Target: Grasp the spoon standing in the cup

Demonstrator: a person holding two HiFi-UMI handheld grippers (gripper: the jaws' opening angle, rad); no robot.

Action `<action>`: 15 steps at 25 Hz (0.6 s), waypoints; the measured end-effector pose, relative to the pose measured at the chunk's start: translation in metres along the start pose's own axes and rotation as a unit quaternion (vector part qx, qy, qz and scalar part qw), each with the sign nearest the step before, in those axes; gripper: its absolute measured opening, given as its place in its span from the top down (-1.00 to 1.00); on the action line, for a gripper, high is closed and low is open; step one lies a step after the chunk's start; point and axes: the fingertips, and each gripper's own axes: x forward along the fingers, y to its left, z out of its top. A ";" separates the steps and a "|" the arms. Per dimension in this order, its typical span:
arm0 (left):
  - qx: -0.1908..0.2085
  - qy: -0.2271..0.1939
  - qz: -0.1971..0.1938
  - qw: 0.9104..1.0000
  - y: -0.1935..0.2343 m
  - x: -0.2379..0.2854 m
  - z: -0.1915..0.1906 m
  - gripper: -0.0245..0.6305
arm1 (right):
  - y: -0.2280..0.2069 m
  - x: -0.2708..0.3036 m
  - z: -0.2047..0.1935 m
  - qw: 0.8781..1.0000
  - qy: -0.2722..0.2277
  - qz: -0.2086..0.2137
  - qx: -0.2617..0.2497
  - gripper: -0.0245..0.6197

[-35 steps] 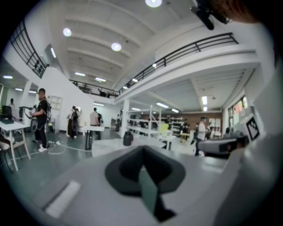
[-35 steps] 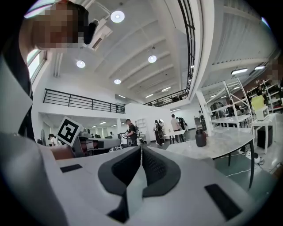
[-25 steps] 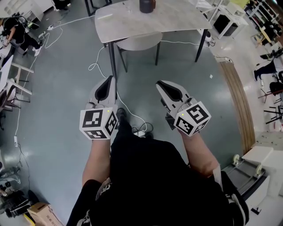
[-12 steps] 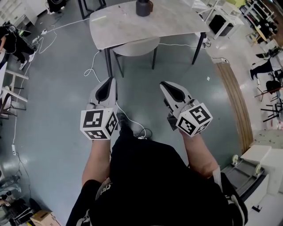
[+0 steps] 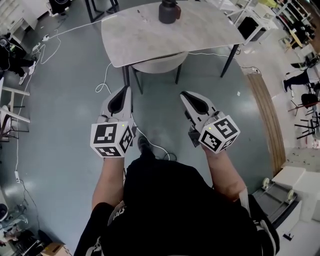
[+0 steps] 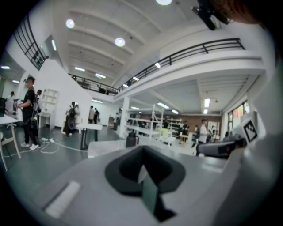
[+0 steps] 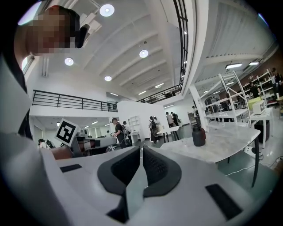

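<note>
A dark cup (image 5: 169,11) stands at the far edge of a grey marble-look table (image 5: 145,37), cut off by the top of the head view. It shows small in the left gripper view (image 6: 131,140) and the right gripper view (image 7: 198,136). I cannot make out a spoon in it. My left gripper (image 5: 124,90) and right gripper (image 5: 184,94) are held side by side over the floor, well short of the table. Both point toward the table. The left gripper's (image 6: 142,152) jaws are together and empty. The right gripper's (image 7: 141,149) jaws are nearly touching, with nothing between them.
A round-seated chair (image 5: 158,59) is tucked under the table's near side. White cables (image 5: 106,80) run across the grey floor. A wooden strip (image 5: 267,110) and a white trolley (image 5: 282,192) lie to the right. People stand in the background.
The table and cup have shifted in the head view and the table looks a little larger. The person's foot has stepped forward. Both grippers keep the same pose.
</note>
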 end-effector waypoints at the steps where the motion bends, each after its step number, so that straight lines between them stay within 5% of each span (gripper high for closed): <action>1: -0.002 0.001 0.000 1.000 0.009 0.005 0.001 0.90 | -0.001 0.011 0.001 1.000 0.002 0.000 0.001 0.88; 15: -0.019 0.017 -0.017 1.000 0.137 0.051 0.013 0.90 | 0.007 0.150 0.016 1.000 0.022 0.001 -0.005 0.88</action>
